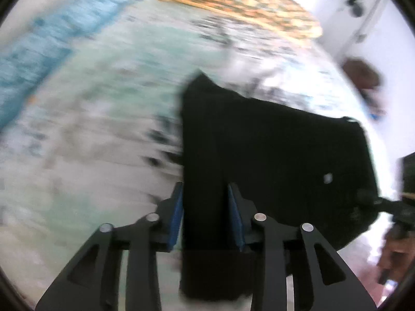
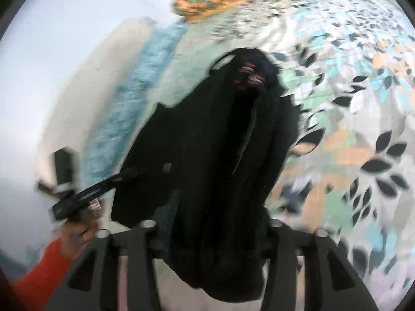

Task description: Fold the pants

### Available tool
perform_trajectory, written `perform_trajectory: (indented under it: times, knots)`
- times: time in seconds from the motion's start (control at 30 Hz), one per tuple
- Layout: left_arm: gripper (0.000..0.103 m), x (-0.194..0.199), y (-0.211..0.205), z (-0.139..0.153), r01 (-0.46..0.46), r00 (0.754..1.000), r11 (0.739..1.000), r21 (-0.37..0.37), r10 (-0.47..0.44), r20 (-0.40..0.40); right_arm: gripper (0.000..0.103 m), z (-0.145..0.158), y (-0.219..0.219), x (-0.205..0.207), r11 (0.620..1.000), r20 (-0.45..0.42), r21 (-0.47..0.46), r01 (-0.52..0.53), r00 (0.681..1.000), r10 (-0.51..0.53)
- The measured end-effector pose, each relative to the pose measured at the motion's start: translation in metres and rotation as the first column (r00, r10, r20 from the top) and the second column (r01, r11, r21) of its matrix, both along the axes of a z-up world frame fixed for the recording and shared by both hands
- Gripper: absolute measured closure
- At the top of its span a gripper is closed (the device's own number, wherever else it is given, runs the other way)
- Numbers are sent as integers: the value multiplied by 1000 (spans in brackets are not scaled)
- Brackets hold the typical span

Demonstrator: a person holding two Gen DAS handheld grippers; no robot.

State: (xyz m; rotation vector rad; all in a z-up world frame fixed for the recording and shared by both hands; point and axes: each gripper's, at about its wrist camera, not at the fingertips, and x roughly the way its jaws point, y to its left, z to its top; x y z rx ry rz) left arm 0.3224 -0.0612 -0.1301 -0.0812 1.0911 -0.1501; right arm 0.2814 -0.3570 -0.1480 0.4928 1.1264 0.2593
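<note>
Currently listing: black pants [image 1: 259, 142] hanging between both jaws over a leaf-print bedsheet [image 2: 363, 103]. Left gripper [image 1: 206, 215] is clamping one narrow fold; right gripper [image 2: 210, 233] is holding a thick bunch. Beyond: orange patterned pillow [image 1: 246, 2], blue cloth [image 1: 46, 41].

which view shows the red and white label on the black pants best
The right wrist view: the label shows near the far end of the pants. The left wrist view shows only plain black cloth, no label.
</note>
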Motion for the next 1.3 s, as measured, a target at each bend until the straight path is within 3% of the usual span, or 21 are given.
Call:
perform_trajectory:
  times: [0.03,0.07,0.13,0.2,0.3,0.43,0.6,0.77,0.9,1.3]
  knots:
    - [49,-7,4,2,-28,999,999,43,26,31,6,1,2,-1,999,0,-48,11,1000,-11]
    - [22,-17,8,5,-40,997,997,59,36,68,0,6,4,-6,996,22,-90,18,1000,-16]
    - [4,-50,17,15,-69,982,992,106,49,181,0,15,8,-30,981,71,-191,25,997,-11]
    - [4,-88,18,23,-96,956,973,210,31,291,0,30,21,-61,937,118,-347,43,993,-2]
    - [3,-125,12,30,-84,955,960,268,1,297,0,55,41,-115,876,183,-472,96,983,-9]
    - [3,-175,6,50,-87,972,957,275,20,236,0,81,69,-176,867,182,-488,97,983,-7]
    - [3,-209,-3,69,-28,988,983,179,0,155,0,101,106,-244,847,219,-517,122,976,-7]
    - [3,-223,-15,81,10,986,987,162,-37,162,0,117,113,-260,818,253,-553,157,967,-15]
    - [3,-230,-18,84,14,985,984,180,-45,168,0,119,108,-256,826,258,-530,192,964,-59]
    - [3,-234,-19,79,25,990,985,170,-48,131,0,116,115,-258,829,251,-531,177,967,-46]
